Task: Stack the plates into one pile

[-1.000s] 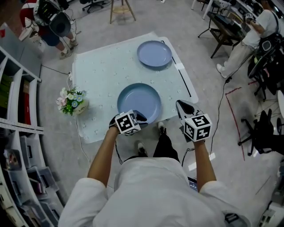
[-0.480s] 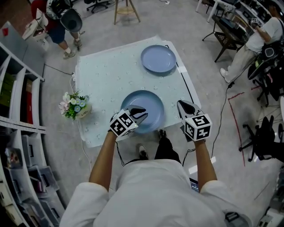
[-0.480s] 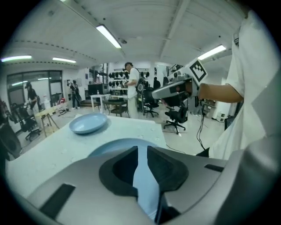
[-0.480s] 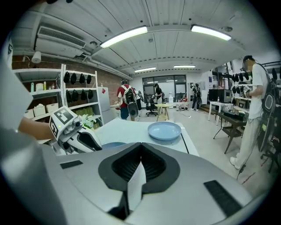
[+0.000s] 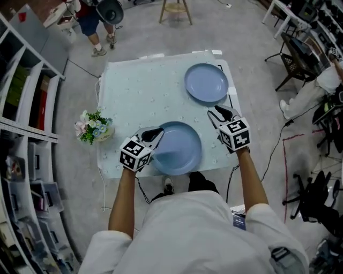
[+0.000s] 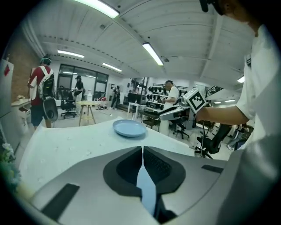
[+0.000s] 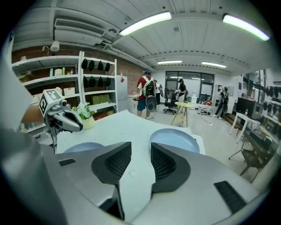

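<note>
Two blue plates lie on the pale tablecloth [image 5: 139, 91]. The near plate [image 5: 179, 150] sits by the table's front edge, the far plate [image 5: 206, 83] at the back right. My left gripper [image 5: 154, 134] is at the near plate's left rim. Its jaws are closing, and a thin blue strip of that plate [image 6: 147, 193] shows between the pads [image 6: 131, 165]. My right gripper [image 5: 220, 112] hovers to the right of the near plate, short of the far plate [image 7: 182, 138]. Its jaws are opening and nothing is between them.
A small pot of flowers [image 5: 92, 127] stands at the table's left edge. Shelving [image 5: 27, 112] runs along the left. A wooden stool [image 5: 174, 8] and a person [image 5: 94, 16] are beyond the table. Chairs and desks [image 5: 300, 59] stand to the right.
My left gripper went from the near plate's front edge to its left rim and closed there. My right gripper came forward from beside the table to between the plates, and its jaws parted.
</note>
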Tool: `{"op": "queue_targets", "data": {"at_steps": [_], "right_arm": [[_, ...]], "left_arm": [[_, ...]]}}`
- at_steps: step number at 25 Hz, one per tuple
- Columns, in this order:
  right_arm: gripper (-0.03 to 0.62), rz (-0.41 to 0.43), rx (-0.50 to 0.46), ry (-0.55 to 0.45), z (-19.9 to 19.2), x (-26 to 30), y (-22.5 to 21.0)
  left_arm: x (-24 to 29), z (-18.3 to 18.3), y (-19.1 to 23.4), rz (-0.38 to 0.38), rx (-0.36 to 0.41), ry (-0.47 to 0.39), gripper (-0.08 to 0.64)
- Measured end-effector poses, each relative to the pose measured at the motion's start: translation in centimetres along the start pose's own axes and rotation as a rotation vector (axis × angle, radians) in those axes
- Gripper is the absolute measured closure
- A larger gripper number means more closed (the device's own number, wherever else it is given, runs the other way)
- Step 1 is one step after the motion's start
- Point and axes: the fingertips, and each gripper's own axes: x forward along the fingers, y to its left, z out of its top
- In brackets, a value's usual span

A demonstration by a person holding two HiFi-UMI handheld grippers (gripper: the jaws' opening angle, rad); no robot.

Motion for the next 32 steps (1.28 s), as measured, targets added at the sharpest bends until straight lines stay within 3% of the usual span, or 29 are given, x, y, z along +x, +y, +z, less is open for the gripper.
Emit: {"op": "queue_targets", "data": {"at_steps": [9, 16, 24, 29, 32], "right_arm": [[0.388, 0.2, -0.262, 0.229, -2.1, 13.9, -2.8], [0.392, 0.297, -0.376, 0.281, -5.6, 19.4, -3.8], [0.511, 0.266, -0.57, 0.365, -7.6, 20.1, -3.8], [0.551, 0.187, -0.744, 0.291, -6.1, 17.5, -3.3], [0.554, 0.171, -0.72, 0.239, -4.8, 15.0, -2.4]], "left_arm": [[-0.1, 0.1, 5.9, 0.207, -0.145, 0.02, 0.532], [1.0, -2.5, 5.4, 0.322, -0.258, 0.04, 0.531], [-0.6, -3.3, 2.0, 0.355, -0.318, -0.064, 0.531], [-3.1, -3.7, 0.1, 0.355, -0.321, -0.142, 0.531], [-4.8, -4.2, -1.3, 0.365, -0.31, -0.186, 0.531]]}}
